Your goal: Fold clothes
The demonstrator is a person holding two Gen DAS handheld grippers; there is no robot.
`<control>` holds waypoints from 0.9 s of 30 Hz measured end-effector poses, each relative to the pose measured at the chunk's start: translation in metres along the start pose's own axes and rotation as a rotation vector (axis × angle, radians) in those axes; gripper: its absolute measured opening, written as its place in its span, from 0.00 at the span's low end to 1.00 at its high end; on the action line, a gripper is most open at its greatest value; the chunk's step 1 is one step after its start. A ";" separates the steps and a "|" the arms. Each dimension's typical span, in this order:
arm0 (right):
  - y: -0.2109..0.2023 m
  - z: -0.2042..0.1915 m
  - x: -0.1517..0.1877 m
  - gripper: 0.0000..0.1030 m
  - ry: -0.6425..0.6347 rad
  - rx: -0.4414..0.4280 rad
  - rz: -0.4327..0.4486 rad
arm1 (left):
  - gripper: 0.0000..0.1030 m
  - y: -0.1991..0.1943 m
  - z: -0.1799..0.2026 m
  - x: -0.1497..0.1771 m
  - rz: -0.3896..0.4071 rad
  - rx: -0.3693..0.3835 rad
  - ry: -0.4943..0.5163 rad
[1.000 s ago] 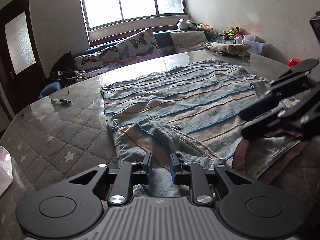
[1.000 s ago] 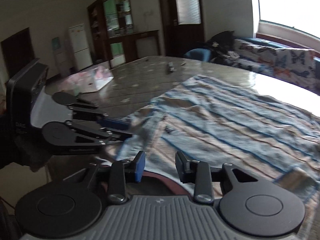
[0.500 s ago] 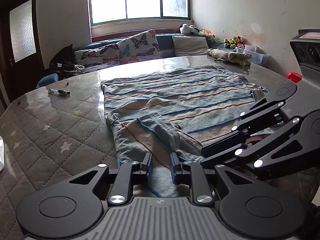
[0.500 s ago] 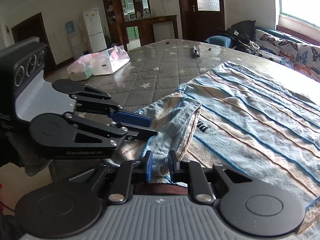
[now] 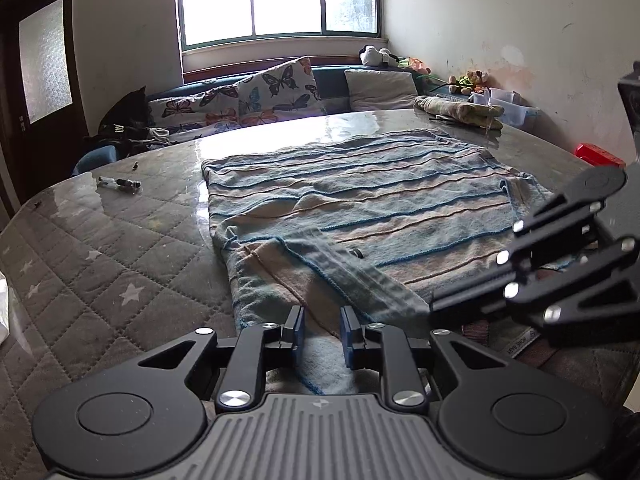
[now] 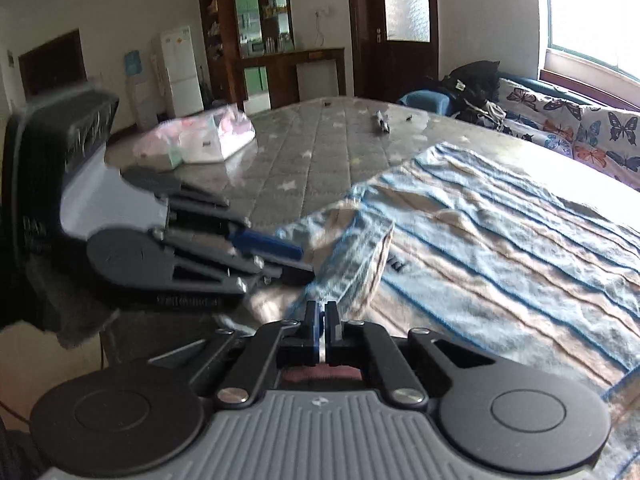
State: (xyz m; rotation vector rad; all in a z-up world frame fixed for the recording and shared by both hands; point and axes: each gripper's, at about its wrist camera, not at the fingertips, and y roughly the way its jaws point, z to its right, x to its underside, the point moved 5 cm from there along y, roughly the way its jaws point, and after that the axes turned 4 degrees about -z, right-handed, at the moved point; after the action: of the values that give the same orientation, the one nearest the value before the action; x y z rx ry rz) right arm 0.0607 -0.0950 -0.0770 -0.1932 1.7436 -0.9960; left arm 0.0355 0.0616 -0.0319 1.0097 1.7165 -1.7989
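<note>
Right gripper pinched the striped top's near hem; left gripper sat narrowly open over it. Quilted star-print table underneath, butterfly-cushion sofa beyond, pen far left.

A home living room: butterfly-print sofa, soft toys, fridge and wooden cabinet

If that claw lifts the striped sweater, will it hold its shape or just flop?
Probably flop: the striped sweater lies wrinkled, its sleeve limply folded over. The knit looks fuzzy, so the right claw, pinched on its edge, likely won't slip.
</note>
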 end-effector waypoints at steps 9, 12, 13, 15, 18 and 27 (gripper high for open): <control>-0.012 0.013 -0.002 0.08 0.022 0.023 0.023 | 0.21 0.015 0.005 -0.013 -0.008 0.018 0.012; -0.015 0.023 -0.003 0.08 0.052 0.047 0.034 | 0.21 0.017 0.011 -0.009 -0.017 0.042 0.025; -0.017 0.027 -0.004 0.08 0.062 0.055 0.038 | 0.21 0.015 0.013 -0.006 -0.018 0.051 0.032; -0.018 0.031 -0.006 0.08 0.077 0.057 0.043 | 0.21 0.010 0.018 -0.001 -0.018 0.069 0.041; -0.016 0.036 -0.011 0.08 0.093 0.039 0.051 | 0.21 0.002 0.025 0.006 -0.018 0.095 0.055; 0.002 0.011 -0.018 0.08 0.020 -0.032 0.037 | 0.22 -0.027 0.028 0.019 -0.006 0.147 0.062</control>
State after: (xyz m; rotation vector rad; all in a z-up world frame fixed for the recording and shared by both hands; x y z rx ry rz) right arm 0.0779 -0.0893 -0.0670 -0.1710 1.7757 -0.9467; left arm -0.0016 0.0404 -0.0301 1.1319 1.6440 -1.9394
